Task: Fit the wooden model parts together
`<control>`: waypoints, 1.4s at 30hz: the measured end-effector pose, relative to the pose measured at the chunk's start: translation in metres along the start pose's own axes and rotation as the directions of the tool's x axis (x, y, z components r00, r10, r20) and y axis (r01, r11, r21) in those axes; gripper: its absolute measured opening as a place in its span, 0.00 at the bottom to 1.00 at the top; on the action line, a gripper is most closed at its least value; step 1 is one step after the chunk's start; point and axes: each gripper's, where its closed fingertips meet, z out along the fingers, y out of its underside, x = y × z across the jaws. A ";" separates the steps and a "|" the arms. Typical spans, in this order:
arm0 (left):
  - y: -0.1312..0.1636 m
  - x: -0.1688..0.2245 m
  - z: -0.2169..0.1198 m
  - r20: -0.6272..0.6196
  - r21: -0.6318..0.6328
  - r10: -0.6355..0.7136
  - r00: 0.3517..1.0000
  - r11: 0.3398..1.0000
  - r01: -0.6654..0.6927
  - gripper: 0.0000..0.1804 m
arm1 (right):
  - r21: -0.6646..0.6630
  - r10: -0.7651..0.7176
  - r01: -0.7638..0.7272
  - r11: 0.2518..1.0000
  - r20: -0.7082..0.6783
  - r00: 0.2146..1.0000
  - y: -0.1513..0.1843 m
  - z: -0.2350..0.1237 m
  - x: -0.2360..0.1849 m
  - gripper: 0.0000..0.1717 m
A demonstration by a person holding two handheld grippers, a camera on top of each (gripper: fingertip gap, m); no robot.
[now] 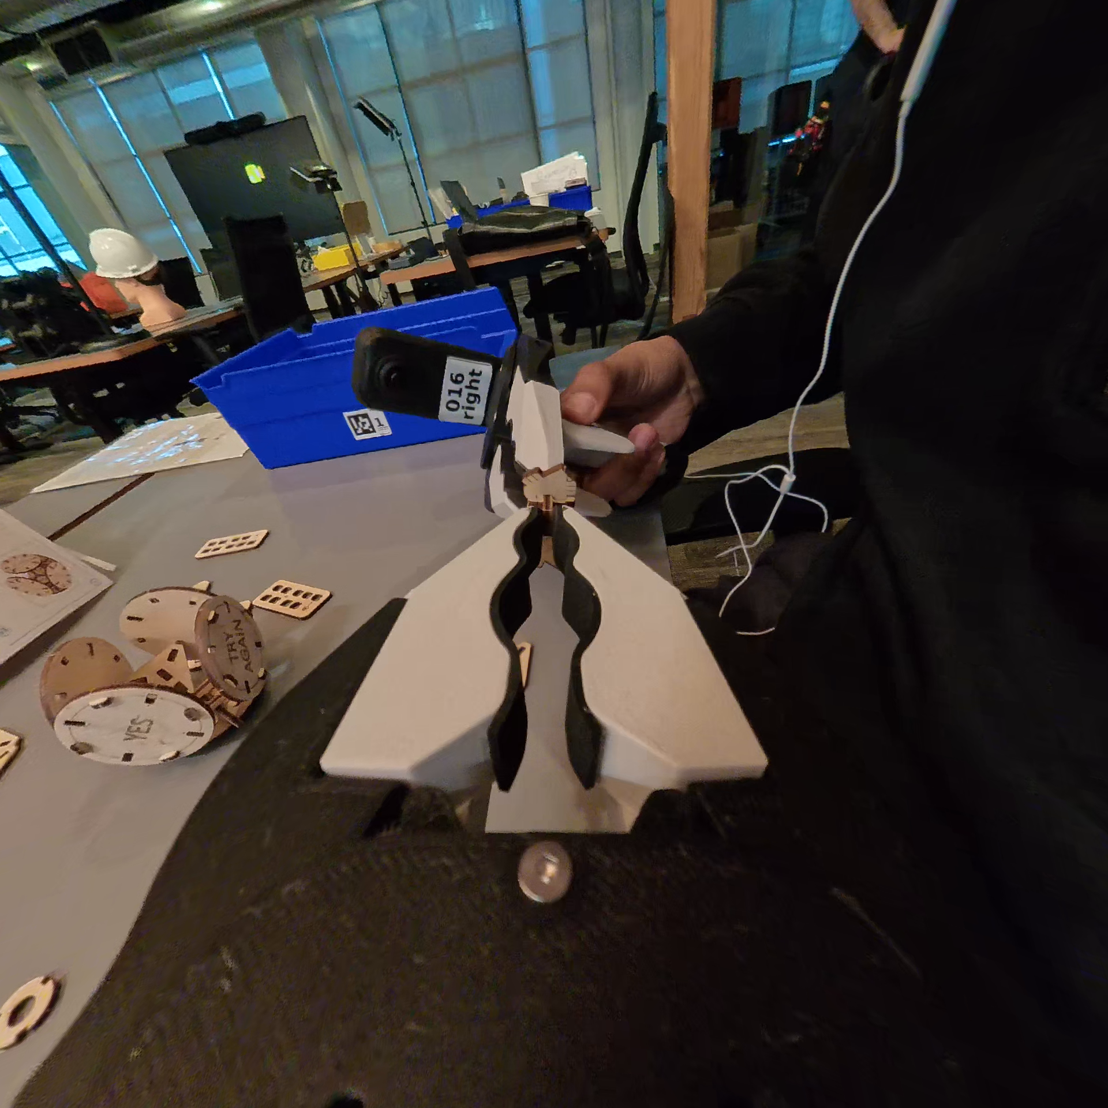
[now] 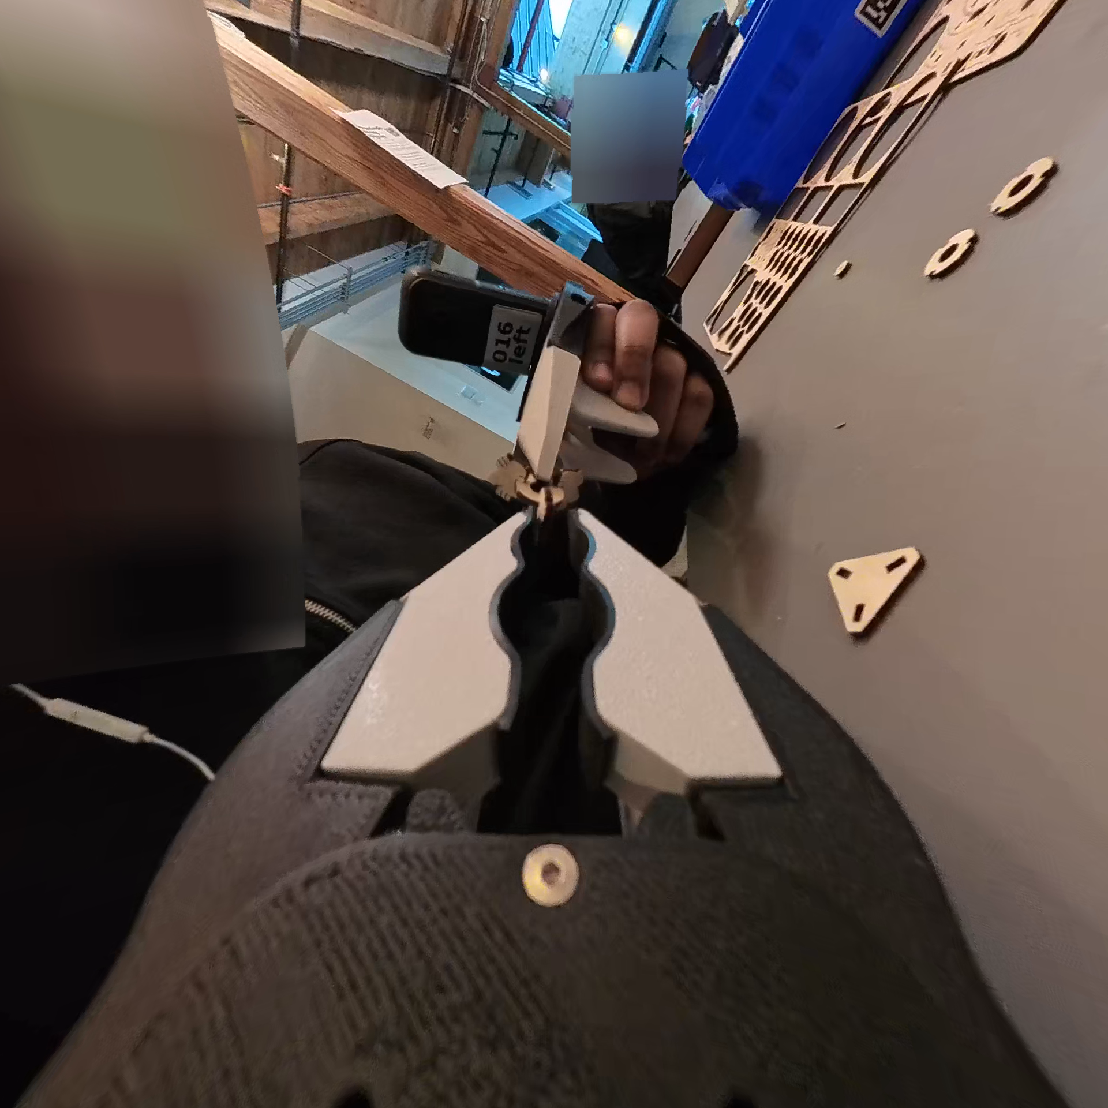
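A small pale wooden assembly with fan-shaped toothed parts (image 1: 548, 487) hangs in the air between both grippers, over the near edge of the grey table (image 1: 360, 509). My left gripper (image 1: 544, 515) is shut on a thin wooden tab of it, which shows between the black pads. My right gripper (image 1: 539, 464) faces it, held by a hand, and grips the same assembly from the far side. In the right wrist view my right gripper (image 2: 548, 518) is closed on a tab of the assembly (image 2: 515, 476), and the left gripper (image 2: 542, 473) pinches it from the other side.
A wooden model of round discs (image 1: 150, 671), two slotted plates (image 1: 292, 598), a ring (image 1: 24, 1013) and a paper sheet (image 1: 36, 581) lie left on the table. A blue bin (image 1: 360, 384) stands behind. A triangular plate (image 2: 872, 584) and a cut-out sheet (image 2: 809, 198) lie nearby. Less than 4 cm separates the two grippers' tips.
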 end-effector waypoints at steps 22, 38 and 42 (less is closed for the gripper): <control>0.005 0.023 0.006 -0.038 -0.103 0.047 0.998 0.993 -0.050 0.00 | -0.059 0.039 -0.042 0.997 -0.035 0.999 0.021 -0.006 -0.006 0.00; 0.018 0.024 0.010 -0.100 -0.132 -0.031 0.995 0.991 0.017 0.00 | -0.089 0.079 -0.087 0.992 -0.098 0.992 0.028 -0.008 0.009 0.00; 0.022 0.023 0.012 -0.097 -0.155 -0.012 0.995 0.988 -0.003 0.01 | -0.057 0.104 -0.108 0.992 -0.073 0.992 0.026 -0.011 0.009 0.00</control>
